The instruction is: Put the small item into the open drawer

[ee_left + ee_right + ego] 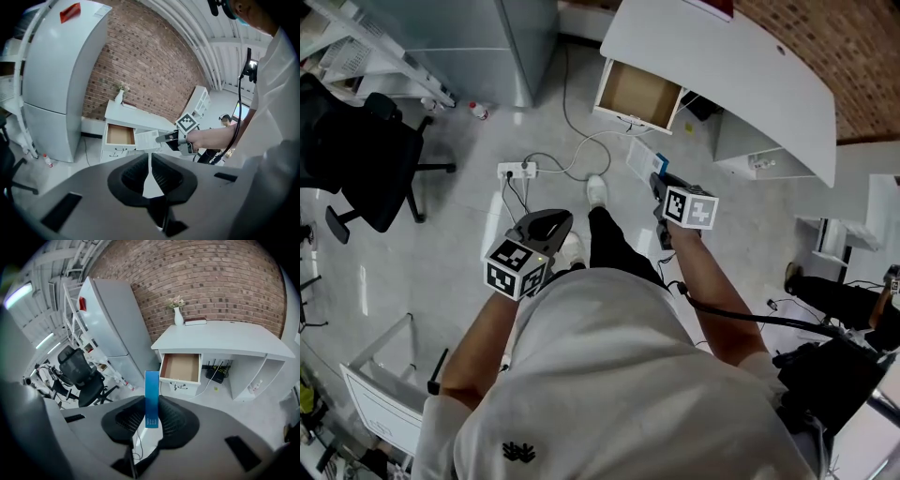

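You're standing over a pale floor, facing the white desk, the biggest thing ahead, backed by a brick wall. To its left is the tall grey cabinet, and further left the black office chair. The open drawer juts from the desk's left end, and its brown bottom is bare. Your right gripper is held out toward it, clamped on the flat blue-and-white box, which stands on edge between the pads, well short of the drawer. Your left gripper hangs lower by your leg, its jaws drawn nearly together with nothing in them.
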Tool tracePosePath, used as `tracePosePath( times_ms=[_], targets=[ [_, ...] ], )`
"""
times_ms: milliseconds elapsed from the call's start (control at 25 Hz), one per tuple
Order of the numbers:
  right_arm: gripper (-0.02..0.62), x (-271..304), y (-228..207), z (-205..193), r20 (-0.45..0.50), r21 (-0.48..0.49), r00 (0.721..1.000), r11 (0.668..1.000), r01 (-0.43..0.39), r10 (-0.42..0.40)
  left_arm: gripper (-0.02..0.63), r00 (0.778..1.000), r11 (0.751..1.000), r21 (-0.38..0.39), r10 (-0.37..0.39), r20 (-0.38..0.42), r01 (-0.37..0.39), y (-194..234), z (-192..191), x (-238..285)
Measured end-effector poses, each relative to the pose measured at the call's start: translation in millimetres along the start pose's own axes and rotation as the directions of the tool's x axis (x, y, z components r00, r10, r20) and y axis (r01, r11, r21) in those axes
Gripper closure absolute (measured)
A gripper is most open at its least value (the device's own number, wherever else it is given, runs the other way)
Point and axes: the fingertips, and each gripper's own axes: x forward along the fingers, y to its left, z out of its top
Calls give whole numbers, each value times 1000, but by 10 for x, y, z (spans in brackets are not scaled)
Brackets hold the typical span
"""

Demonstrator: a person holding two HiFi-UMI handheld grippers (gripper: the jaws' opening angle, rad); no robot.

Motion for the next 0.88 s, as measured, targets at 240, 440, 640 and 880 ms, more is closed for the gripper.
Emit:
tracePosePath(
  times_ms=[240,440,640,880],
  targets=[
    [488,925,-320,630,-36,70,999,997,37,-35,569,997,996,-34,77,-14,-78,686,431,213],
    [488,1716,-640,1089,-77,138,995,988,76,-65,569,992,992,-31,121,-38,-123,1163,899,570],
    [488,2351,-779,1357,-122,141,987,983,119,-102,569,991,990,-67,121,-61,-125,1491,1193,901],
    [488,3023,-990,1469,-172,165,973,969,185,-157,569,985,983,-100,143,-97,-152,1842,1387,1199]
  ],
)
